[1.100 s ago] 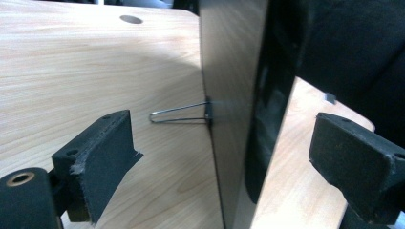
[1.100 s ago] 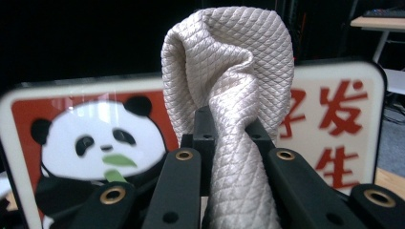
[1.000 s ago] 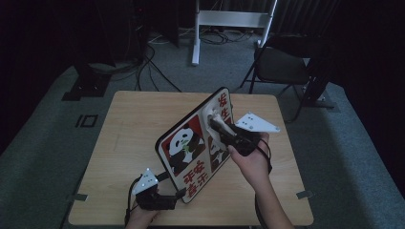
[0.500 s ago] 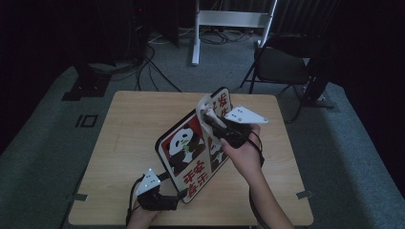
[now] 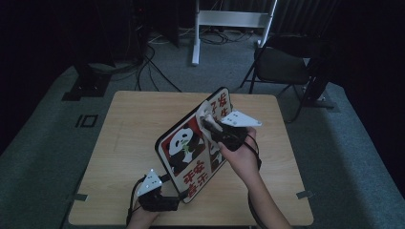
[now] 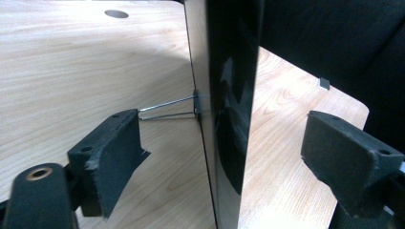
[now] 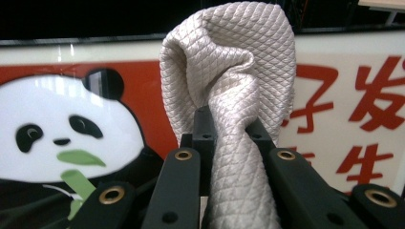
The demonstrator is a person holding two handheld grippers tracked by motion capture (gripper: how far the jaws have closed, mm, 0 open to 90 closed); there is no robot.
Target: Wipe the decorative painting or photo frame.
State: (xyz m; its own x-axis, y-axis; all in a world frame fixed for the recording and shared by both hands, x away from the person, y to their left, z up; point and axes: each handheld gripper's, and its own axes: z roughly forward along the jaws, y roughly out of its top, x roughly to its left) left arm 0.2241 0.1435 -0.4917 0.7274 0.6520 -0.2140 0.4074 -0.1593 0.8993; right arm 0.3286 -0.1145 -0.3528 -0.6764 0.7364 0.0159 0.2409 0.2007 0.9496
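Observation:
A glossy panda picture board with red characters stands tilted on its edge on the wooden table. My right gripper is shut on a beige quilted cloth and holds it against the upper part of the board's face. In the right gripper view the bunched cloth rises from between the jaws in front of the panda board. My left gripper straddles the board's lower edge. Its jaws have just been closing, and both pads stand apart from the board.
A thin wire stand sticks out from the board's back. There is a round hole in the tabletop. Beyond the table stand a dark folding chair and a white metal frame, with cables on the floor.
My right gripper has slid a little to the left across the board's face with the cloth. The left hand and the board have stayed in place.

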